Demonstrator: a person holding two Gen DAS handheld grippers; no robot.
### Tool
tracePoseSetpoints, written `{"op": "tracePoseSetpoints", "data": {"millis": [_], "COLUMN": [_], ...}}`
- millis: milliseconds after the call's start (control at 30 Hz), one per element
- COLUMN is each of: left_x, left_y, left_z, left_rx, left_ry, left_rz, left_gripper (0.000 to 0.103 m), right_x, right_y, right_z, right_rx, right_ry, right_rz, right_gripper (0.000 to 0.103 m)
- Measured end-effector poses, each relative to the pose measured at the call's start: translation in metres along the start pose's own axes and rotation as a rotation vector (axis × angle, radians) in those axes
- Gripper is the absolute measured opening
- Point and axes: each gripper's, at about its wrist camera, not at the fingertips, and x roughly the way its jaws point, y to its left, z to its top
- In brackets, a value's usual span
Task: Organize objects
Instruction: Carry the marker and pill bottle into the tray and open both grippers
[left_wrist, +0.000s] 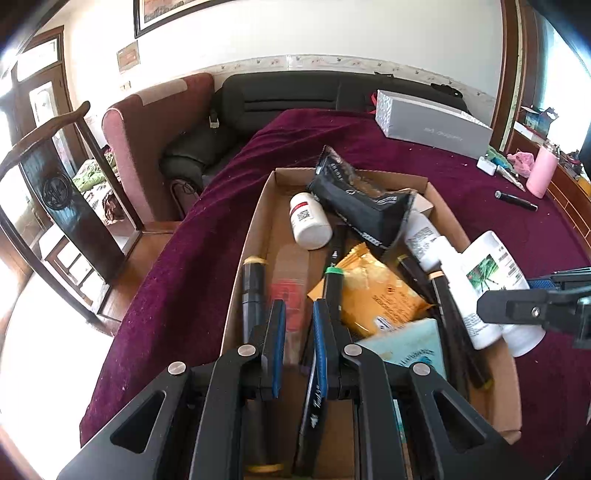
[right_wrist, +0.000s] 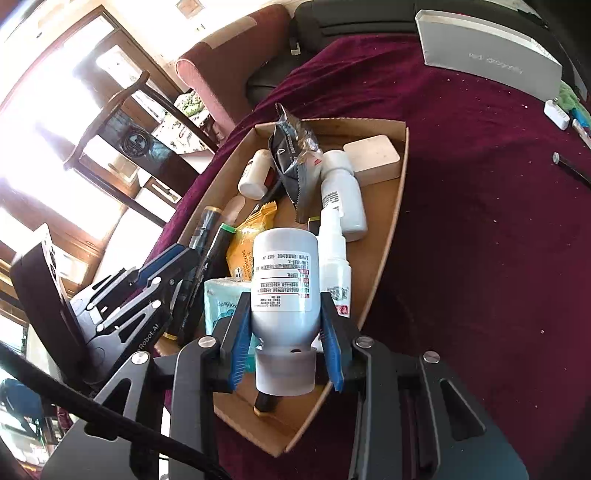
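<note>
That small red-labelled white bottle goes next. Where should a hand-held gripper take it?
Probably across the middle of the white bottle, from above: it lies on its side on the floor of the cardboard box, left flank clear, while the black pouch crowds its right.

The right gripper (right_wrist: 284, 325) tilts steeply down over the cardboard box (right_wrist: 400, 192), its blue pads clamped on either side of a white bottle (right_wrist: 284, 280). The left gripper (left_wrist: 299, 321) also points down into the box, near its left wall, its jaws drawn close together on a clear tube (left_wrist: 293, 295).
</note>
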Motion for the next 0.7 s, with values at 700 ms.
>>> {"op": "tracePoseSetpoints", "data": {"millis": [700], "left_x": [-0.017], "left_y": [0.022], "left_z": [0.004], "left_rx": [-0.156], "left_ry": [-0.093], "left_rz": [-0.019], "left_gripper": [0.052], "right_x": [0.033], "right_y": [0.028], "right_z": [0.013], "right_rx": [-0.114], "right_ry": [-0.075], "right_rz": [-0.145], "right_gripper": [0.036]}}
